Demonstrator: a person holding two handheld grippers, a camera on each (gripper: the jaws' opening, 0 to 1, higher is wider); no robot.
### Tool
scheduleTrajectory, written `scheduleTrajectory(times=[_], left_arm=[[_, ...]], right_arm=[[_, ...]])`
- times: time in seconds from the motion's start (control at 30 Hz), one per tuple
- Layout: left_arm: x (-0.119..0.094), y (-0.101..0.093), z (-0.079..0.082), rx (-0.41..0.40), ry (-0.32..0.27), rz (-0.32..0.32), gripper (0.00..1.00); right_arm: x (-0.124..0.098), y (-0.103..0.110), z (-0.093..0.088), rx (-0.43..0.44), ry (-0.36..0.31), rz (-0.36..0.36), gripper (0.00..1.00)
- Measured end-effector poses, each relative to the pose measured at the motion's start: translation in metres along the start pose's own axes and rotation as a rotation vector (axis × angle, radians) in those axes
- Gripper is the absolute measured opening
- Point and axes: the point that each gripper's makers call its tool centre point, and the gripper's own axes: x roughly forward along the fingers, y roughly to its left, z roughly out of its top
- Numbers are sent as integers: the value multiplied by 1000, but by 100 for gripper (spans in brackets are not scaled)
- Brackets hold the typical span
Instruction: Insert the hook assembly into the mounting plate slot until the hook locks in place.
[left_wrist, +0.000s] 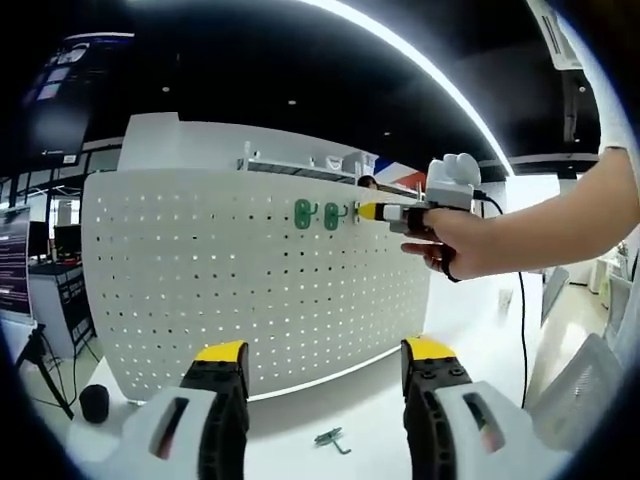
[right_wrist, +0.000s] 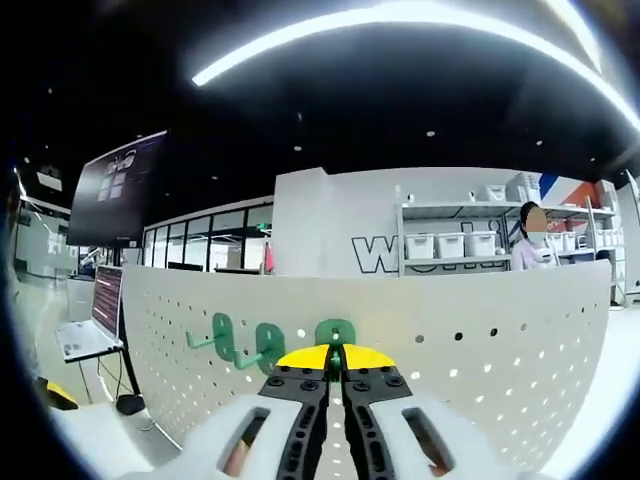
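Right hand-held gripper (right_wrist: 335, 358) clamped on a green hook (right_wrist: 334, 335), pressed against the white perforated mounting plate (right_wrist: 480, 330) directly ahead. Best kept square, pushed straight until seated. Just left, two glossy green plastic hooks (right_wrist: 245, 343) mounted. Left hand-held gripper (left_wrist: 325, 362) wide open, empty; another hook (left_wrist: 331, 438) on the bench (left_wrist: 470, 330) between its jaws.
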Motion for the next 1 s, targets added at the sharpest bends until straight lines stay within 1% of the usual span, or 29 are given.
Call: scheduleTrajectory(times=[0.2,0.27,0.37,0.47,0.53,0.6,0.63,0.67,0.83,1.0], left_arm=[[0,1,0,2,5,3,63],[0,1,-2,1,8,2,63],[0,2,-4,-1,14,2,63],[-1,3,-5,-9,13,5,63],[-1,4,-5,-8,13,7,63],[-2,4,-5,-11,13,8,63],[-2,4,-5,-10,13,9,63],[-3,4,-5,-12,12,10,63],[-5,5,-6,-15,12,12,63],[-4,6,-5,-15,10,15,63]], right_arm=[[1,-1,-2,5,2,-6,1],[1,1,-4,-12,13,-18,1],[1,1,-4,-12,17,-47,1],[2,1,-4,-19,28,-97,1],[1,1,-4,16,25,-129,1],[3,1,-5,18,22,-151,2],[2,0,-5,46,23,-168,2],[3,-1,-6,57,21,-173,2],[4,-1,-6,50,28,-171,2],[2,5,-8,49,37,-116,8]])
